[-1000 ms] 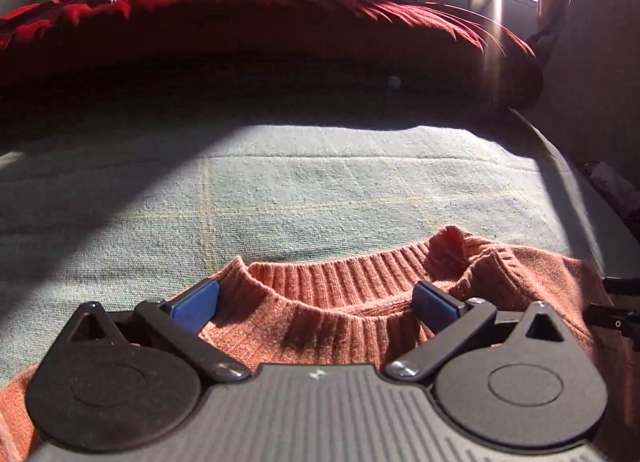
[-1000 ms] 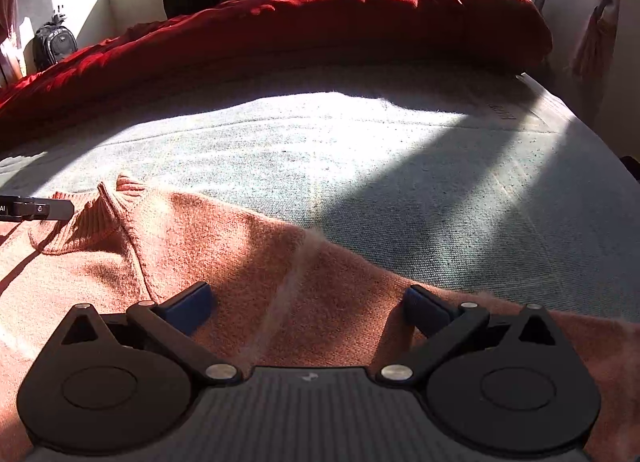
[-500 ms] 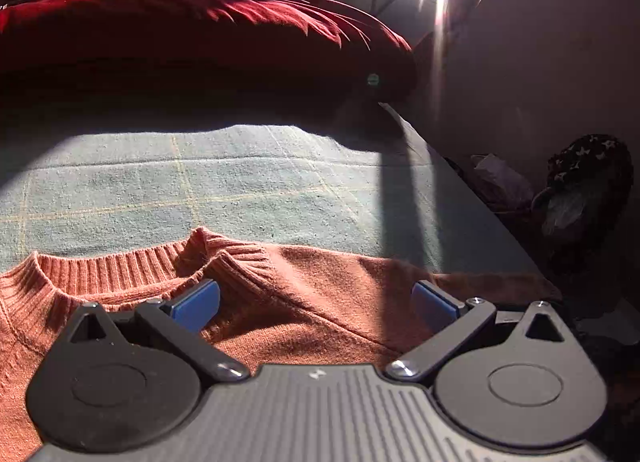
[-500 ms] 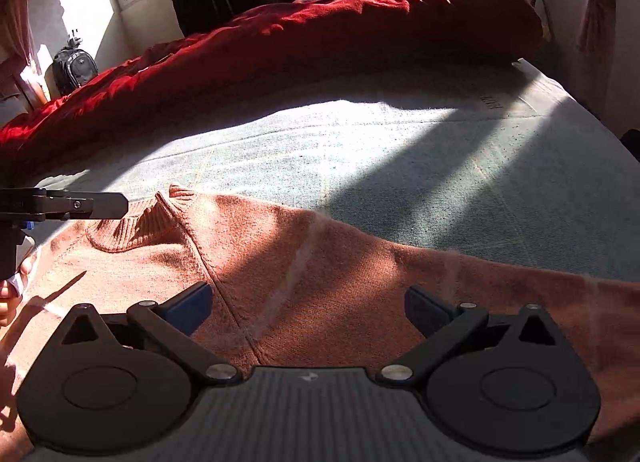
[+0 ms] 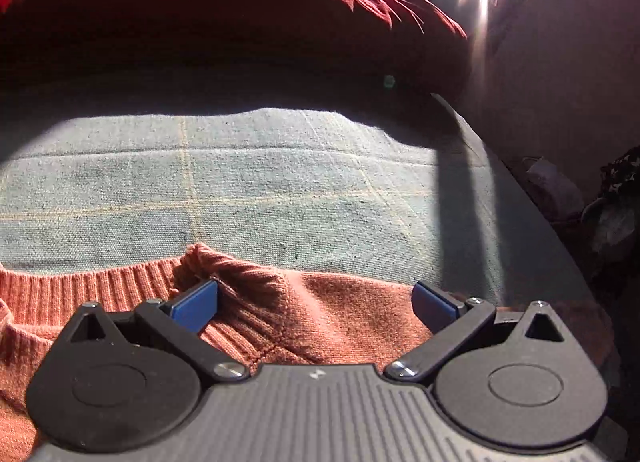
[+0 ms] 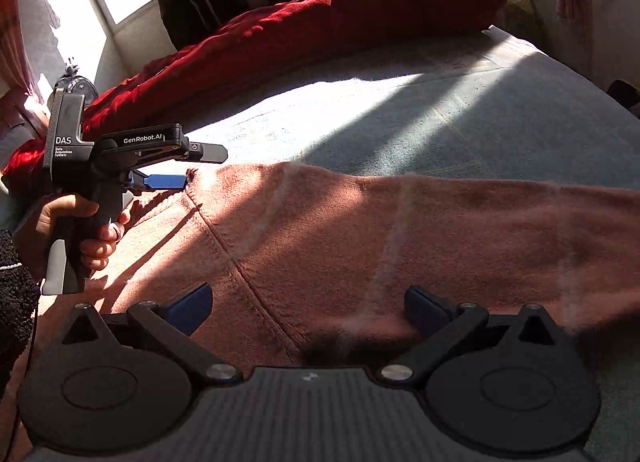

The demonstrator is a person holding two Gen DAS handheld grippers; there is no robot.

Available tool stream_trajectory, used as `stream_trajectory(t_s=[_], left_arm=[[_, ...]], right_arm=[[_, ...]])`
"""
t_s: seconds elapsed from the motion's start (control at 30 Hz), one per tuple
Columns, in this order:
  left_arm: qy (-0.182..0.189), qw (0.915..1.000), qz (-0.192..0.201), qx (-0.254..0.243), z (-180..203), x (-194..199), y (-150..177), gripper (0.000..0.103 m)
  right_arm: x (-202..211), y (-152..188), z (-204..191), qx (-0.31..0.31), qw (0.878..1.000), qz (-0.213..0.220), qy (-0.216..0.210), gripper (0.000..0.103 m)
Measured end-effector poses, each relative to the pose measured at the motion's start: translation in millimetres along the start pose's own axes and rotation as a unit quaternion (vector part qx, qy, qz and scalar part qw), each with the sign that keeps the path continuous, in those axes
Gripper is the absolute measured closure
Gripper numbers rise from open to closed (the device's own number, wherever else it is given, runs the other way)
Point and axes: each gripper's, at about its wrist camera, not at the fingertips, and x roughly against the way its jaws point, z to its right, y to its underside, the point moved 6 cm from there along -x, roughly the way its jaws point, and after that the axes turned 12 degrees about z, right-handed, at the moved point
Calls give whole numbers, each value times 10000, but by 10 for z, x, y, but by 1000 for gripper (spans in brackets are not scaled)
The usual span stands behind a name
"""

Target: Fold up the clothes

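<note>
While my left tongs point(image 5: 314, 300) gape wide over the orange sweater's point(image 5: 340, 314) ribbed collar point(image 5: 120, 286), my right tongs point(image 6: 308, 312) straddle its shoulder seam, equally spread, gripping nothing.

1 orange knit sweater point(image 6: 360, 230), 2 grippers: left point(image 6: 176, 170), right point(image 6: 308, 308), 1 red duvet point(image 6: 300, 30), 1 green checked bedspread point(image 5: 280, 190), 1 hand point(image 6: 80, 230)

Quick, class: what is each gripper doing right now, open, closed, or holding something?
Left gripper: open, over the orange sweater by its ribbed collar, holding nothing.
Right gripper: open above the sweater, holding nothing.
</note>
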Motion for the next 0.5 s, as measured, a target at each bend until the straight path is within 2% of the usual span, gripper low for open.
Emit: stream_trajectory(t_s=[0.13,0.23,0.37,0.5], left_arm=[[-44,9997,-40,-216,154,404,-62,2],[-175,9981,-119,-580,320,788,-100,1],[-385,9938,-300,-998,537,1378,-95,1],[-550,9878,-379,-1403,725,1977,-24,1]], right_arm=[[300,-119,-9,-182,9997,158,-75,0],[551,-223,-23,-400,9987,276,-173,0],[905,-323,-139,-682,9961,398,-384,0],[1210,-334,-384,-646,9956,365,-567,0]])
